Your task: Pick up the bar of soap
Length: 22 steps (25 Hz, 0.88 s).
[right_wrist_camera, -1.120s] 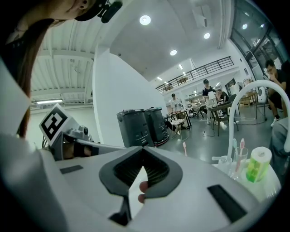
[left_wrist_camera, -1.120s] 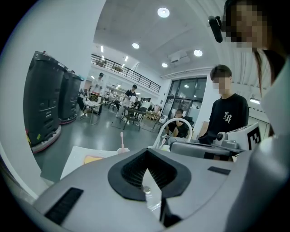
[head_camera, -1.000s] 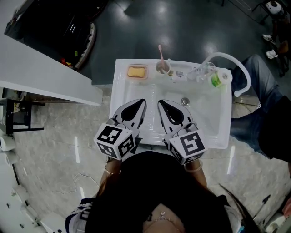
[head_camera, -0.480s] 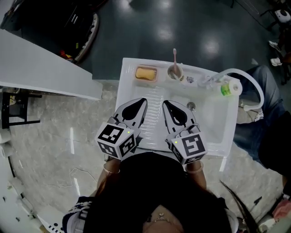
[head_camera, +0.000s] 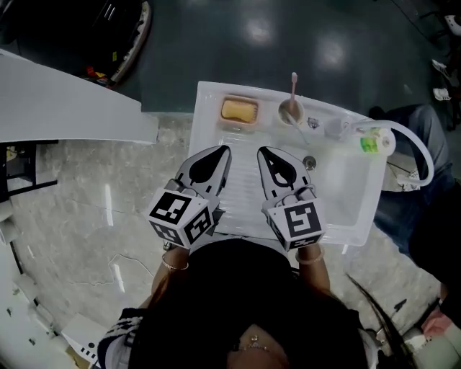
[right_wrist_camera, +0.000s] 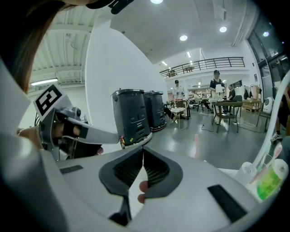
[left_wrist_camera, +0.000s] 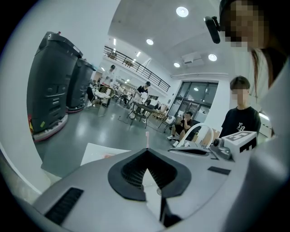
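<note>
Grey floor (head_camera: 216,43), white sink (head_camera: 204,133), yellow soap (head_camera: 239,110)

We look down on a glossy dark grey floor (head_camera: 288,43) that mirrors round ceiling lights (left_wrist_camera: 182,11). Nearer us it gives way to pale marbled flooring (head_camera: 86,194), where a white counter (head_camera: 65,101) juts in from the left. Across the hall we make out tall dark machines (left_wrist_camera: 54,86) by a white wall (left_wrist_camera: 90,27), a railed upper gallery (left_wrist_camera: 136,68), tall glazed doors (left_wrist_camera: 195,97), and tables and chairs (right_wrist_camera: 224,113) where people sit.
</note>
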Available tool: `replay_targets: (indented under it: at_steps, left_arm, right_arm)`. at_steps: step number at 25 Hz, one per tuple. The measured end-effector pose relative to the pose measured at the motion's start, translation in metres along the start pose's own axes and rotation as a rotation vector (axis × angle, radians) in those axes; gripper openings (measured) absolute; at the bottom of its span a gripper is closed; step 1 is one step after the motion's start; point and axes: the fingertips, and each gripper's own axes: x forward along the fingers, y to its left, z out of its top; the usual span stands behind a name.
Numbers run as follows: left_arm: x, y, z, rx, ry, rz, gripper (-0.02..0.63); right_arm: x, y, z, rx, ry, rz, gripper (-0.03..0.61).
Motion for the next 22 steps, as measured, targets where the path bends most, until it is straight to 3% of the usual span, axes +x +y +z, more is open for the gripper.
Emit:
replay_targets:
  at_steps: [22]
  left_arm:
    - [0.001, 0.080, -0.015, -0.101, 0.038, 0.065, 0.000]
  right_arm:
    - [0.107, -0.018, -0.036, -0.298, 0.253, 0.087, 0.026]
